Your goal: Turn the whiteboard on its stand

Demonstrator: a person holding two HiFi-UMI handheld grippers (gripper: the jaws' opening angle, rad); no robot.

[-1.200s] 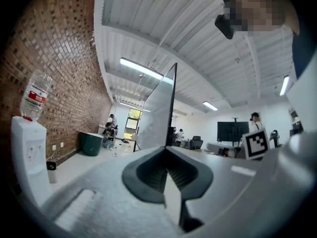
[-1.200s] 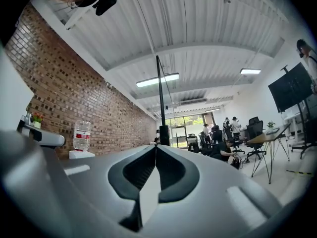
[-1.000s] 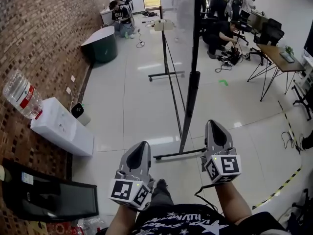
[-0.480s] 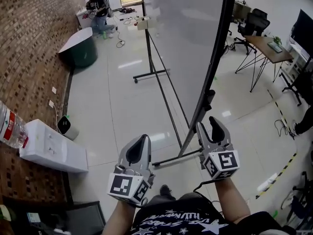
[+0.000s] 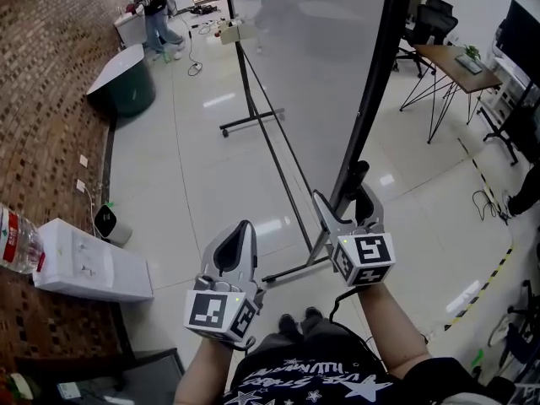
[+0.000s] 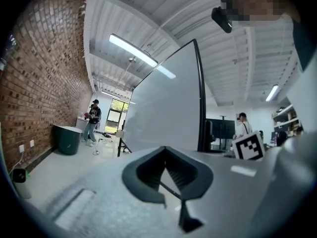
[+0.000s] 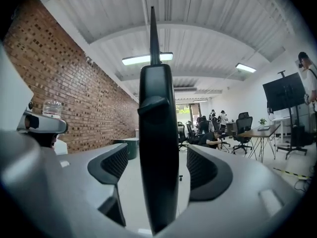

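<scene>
The whiteboard point(image 5: 321, 66) stands tilted on its black rolling stand point(image 5: 291, 270), its black side frame point(image 5: 375, 83) running down toward me. My right gripper point(image 5: 344, 199) is at that frame's lower end, jaws opening. In the right gripper view the black frame bar point(image 7: 158, 148) stands between the two pads point(image 7: 116, 162) with a gap on each side, so nothing presses on it. My left gripper point(image 5: 242, 230) hangs apart to the left, shut and empty. The left gripper view shows its closed jaws point(image 6: 166, 167) below the white board face point(image 6: 163, 108).
A brick wall runs along the left, with a white water dispenser point(image 5: 89, 264) and bottle point(image 5: 15, 239) against it. A green bin point(image 5: 126, 83) and a person point(image 5: 152, 7) are at the far end. A desk point(image 5: 451, 62) and striped floor tape point(image 5: 481, 277) lie to the right.
The right jaws went from shut to wide open astride the board's black frame. The board, first seen edge-on, now shows its face. The left gripper barely moved.
</scene>
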